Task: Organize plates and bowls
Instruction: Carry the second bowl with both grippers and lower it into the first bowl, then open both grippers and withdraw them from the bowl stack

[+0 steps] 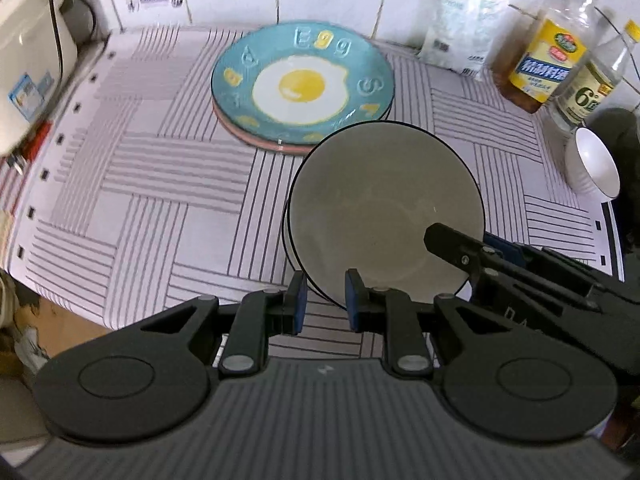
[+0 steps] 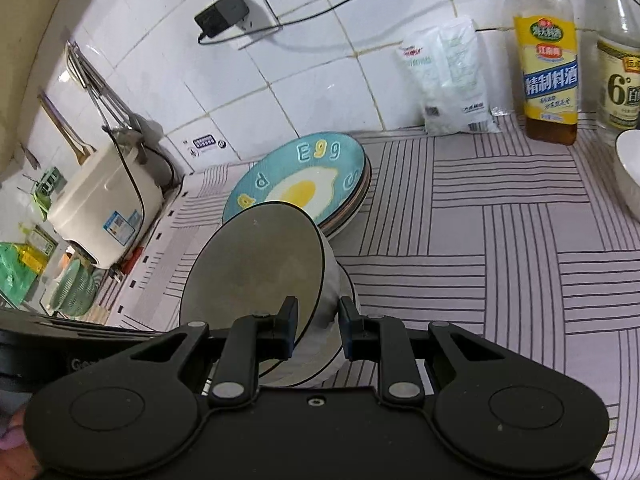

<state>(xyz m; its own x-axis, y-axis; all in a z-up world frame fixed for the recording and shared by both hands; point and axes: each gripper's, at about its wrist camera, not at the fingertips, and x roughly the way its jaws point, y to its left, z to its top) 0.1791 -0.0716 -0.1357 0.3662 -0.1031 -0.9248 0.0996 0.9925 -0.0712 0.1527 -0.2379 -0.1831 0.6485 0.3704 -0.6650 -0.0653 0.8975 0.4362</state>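
Observation:
A grey bowl with a dark rim sits tilted on the striped mat, in front of a teal fried-egg plate stacked on a pink plate. A second bowl seems nested under it. My left gripper straddles the bowl's near rim, jaws slightly apart. My right gripper straddles the bowl's right rim, one finger inside, one outside; it also shows in the left wrist view. The plate stack lies behind the bowl. A white bowl sits at the right.
Two bottles and a white bag stand against the tiled wall at the back right. A cream rice cooker stands at the left off the mat. The striped mat extends to the right of the bowl.

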